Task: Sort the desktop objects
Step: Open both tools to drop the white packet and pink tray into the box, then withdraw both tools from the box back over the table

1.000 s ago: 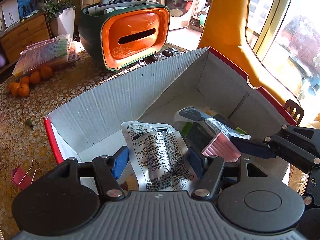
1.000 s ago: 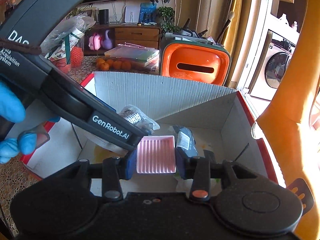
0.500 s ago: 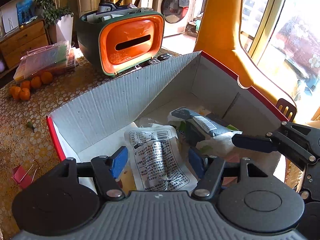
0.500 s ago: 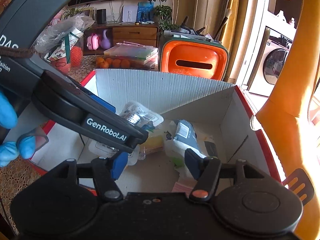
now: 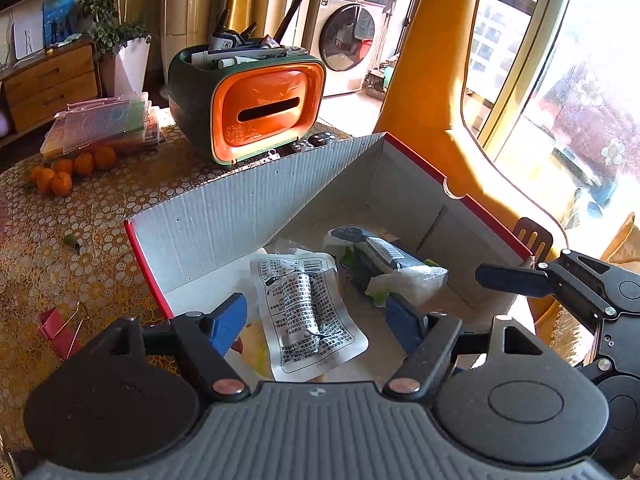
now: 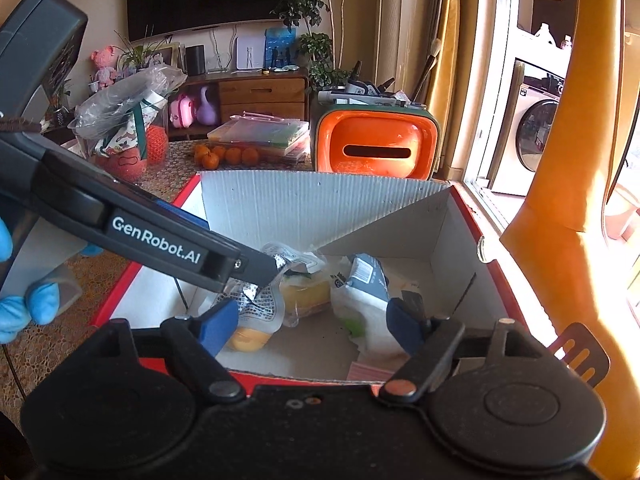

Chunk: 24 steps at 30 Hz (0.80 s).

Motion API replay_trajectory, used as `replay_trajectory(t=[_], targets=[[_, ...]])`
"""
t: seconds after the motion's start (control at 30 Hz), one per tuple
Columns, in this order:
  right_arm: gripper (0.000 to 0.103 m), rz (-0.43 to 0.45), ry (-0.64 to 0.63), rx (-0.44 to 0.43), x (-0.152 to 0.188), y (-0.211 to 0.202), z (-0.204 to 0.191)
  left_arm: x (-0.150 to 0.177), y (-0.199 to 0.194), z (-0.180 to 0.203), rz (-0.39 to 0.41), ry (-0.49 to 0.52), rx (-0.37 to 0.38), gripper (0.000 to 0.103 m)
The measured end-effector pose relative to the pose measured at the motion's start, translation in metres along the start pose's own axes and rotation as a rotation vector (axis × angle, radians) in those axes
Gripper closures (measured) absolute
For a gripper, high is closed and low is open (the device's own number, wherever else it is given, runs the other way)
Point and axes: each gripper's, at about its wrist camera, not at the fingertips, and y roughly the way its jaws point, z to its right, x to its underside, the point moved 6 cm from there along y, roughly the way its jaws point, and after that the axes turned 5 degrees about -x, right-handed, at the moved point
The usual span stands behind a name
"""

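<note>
A red-edged cardboard box [image 5: 224, 216] stands open on the table; it also shows in the right wrist view [image 6: 304, 204]. Inside lie a silver printed pouch [image 5: 308, 312], a grey-blue and white packet [image 5: 384, 256] and yellow items [image 6: 306, 292]. A pink ribbed item [image 6: 366, 372] lies at the box's near wall. My left gripper [image 5: 318, 322] is open and empty above the pouch. My right gripper [image 6: 308, 326] is open and empty over the box's near edge; one of its blue fingers [image 5: 508, 278] shows at the right of the left wrist view.
An orange-and-green desk organiser [image 5: 256, 108] with pens stands behind the box. Several oranges [image 5: 64, 172] and stacked clear plastic cases [image 5: 104, 128] lie at the back left. A red binder clip [image 5: 56, 328] lies on the lace tablecloth left of the box. A yellow chair back [image 5: 436, 92] rises at the right.
My right gripper opened and let go of the pink ribbed item, which dropped into the box. Both grippers have pulled up and back from the box.
</note>
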Motion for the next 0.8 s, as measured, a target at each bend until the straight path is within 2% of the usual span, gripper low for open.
replay_trajectory(t=[0.1, 0.5, 0.6, 0.73, 0.8], targets=[[0.017, 0.023, 0.024, -0.002, -0.001, -0.010, -0.001, 0.005, -0.010, -0.003, 0.013, -0.011, -0.005, 0.022], [0.004, 0.113, 0.109, -0.038, 0.003, -0.042, -0.016, 0.025, -0.056, -0.014, 0.086, 0.015, -0.040, 0.018], [0.002, 0.132, 0.125, -0.045, 0.003, -0.049, -0.022, 0.030, -0.067, -0.019, 0.105, 0.007, -0.043, 0.011], [0.001, 0.156, 0.134, -0.044, 0.004, -0.058, -0.032, 0.039, -0.083, -0.026, 0.127, -0.003, -0.054, 0.010], [0.001, 0.167, 0.129, -0.034, 0.005, -0.062, -0.039, 0.043, -0.091, -0.032, 0.141, -0.005, -0.065, 0.000]])
